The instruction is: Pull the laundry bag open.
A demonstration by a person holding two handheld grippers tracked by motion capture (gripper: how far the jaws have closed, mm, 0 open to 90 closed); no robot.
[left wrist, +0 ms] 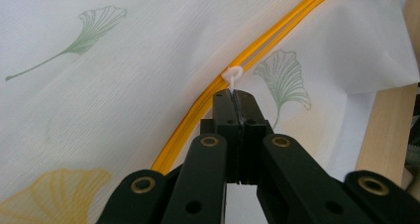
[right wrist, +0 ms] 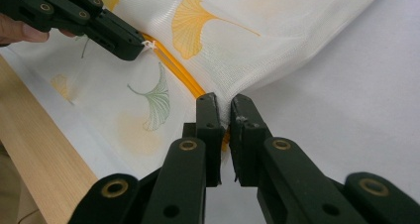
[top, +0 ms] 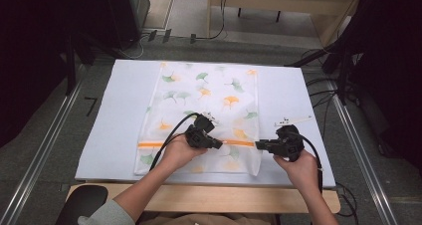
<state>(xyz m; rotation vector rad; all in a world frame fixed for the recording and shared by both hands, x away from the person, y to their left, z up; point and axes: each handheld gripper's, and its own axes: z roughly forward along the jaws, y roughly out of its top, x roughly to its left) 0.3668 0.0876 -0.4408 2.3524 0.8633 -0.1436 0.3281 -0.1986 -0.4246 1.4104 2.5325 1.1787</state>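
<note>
Your right tool [right wrist: 224, 107] pinches the mesh laundry bag's [top: 209, 95] edge at the zipper's [top: 239, 143] end, jaws nearly closed on fabric. Your left tool [left wrist: 236, 102], jaws shut, grips the white zipper pull [left wrist: 232, 75]. The bag lies flat mid-counter [top: 124, 115], its long axis 6 to 12 o'clock; the zipper runs 9 to 3.

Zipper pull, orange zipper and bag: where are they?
zipper pull [left wrist: 232, 75], left gripper view, its white loop.
orange zipper [left wrist: 277, 31], left gripper view, middle of the track.
bag [top: 209, 93], high view, its leaf-printed mesh.
</note>
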